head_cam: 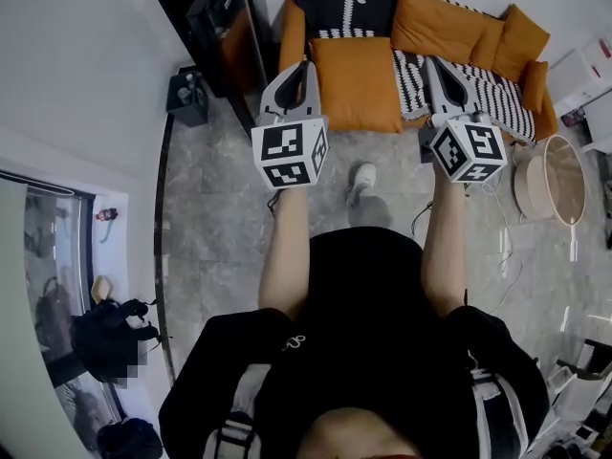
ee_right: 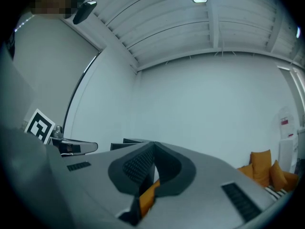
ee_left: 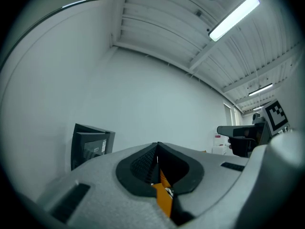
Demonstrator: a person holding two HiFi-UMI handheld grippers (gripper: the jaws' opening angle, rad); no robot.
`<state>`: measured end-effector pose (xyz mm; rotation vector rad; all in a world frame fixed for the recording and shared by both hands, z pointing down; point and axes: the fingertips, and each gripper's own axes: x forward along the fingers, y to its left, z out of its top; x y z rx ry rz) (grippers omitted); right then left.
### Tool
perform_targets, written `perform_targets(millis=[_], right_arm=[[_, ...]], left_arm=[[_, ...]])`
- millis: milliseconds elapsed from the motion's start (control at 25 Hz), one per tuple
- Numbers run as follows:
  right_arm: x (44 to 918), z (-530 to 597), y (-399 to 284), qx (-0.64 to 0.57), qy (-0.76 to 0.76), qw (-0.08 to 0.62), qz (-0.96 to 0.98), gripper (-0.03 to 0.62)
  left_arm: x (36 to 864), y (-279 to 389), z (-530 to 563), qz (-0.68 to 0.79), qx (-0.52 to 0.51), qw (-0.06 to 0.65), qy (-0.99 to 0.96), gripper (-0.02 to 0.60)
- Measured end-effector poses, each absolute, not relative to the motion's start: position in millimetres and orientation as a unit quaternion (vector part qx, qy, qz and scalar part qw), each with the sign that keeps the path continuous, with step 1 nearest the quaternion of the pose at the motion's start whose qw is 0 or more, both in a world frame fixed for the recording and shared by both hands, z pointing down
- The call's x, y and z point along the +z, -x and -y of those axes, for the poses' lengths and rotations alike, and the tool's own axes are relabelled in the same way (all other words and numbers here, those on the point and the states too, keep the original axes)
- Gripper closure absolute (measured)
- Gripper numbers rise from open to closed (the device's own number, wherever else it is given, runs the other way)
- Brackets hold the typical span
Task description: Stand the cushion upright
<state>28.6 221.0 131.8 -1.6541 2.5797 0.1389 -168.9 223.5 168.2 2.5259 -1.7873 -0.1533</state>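
Fingers [ee_left: 139,165] first: on the left gripper [ee_left: 157,147] they're pressed together at the tips. Same deal on the right gripper [ee_right: 154,147], closed all the way. Each one shows a sliver of orange down in the slit behind the tips. I reckon that's just orange stuff below, seen through the gap, and not fabric being pinched, but I can't swear to it. Both grippers point roughly level, out over the sofa [head_cam: 292,29].

So the cushion [head_cam: 357,84] is the orange one sitting between the two grippers in the head view, ahead of the fingertips and, I'd say, well below them. It looks laid face-up on the seat, with its long side running away from the person and its near edge at the seat's front. The left fingertips line up just beside its left edge. The right ones have a strip of the black-and-white throw [head_cam: 413,75] between them and its right edge, so the left hand is the closer one. My guess is the coming move needs a drop down and forward to the far edge, then tipping it up against the sofa's back.
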Motion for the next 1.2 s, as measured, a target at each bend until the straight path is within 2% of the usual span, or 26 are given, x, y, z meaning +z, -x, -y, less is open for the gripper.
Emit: perform_targets(millis=[640, 1200], right_arm=[[195.8, -68.6, -48.6, -0.018, 0.528, 0.003, -0.849, 0.583], [256.0, 136.0, -124.4, -0.079, 0.524, -0.039, -0.847, 0.583]], left_arm=[[212.7, 135.9, -83.6, 0.582, -0.017, 0.049, -0.812, 0.572], [268.6, 66.5, 113.0, 0.595, 0.03, 0.096, -0.798, 0.573]])
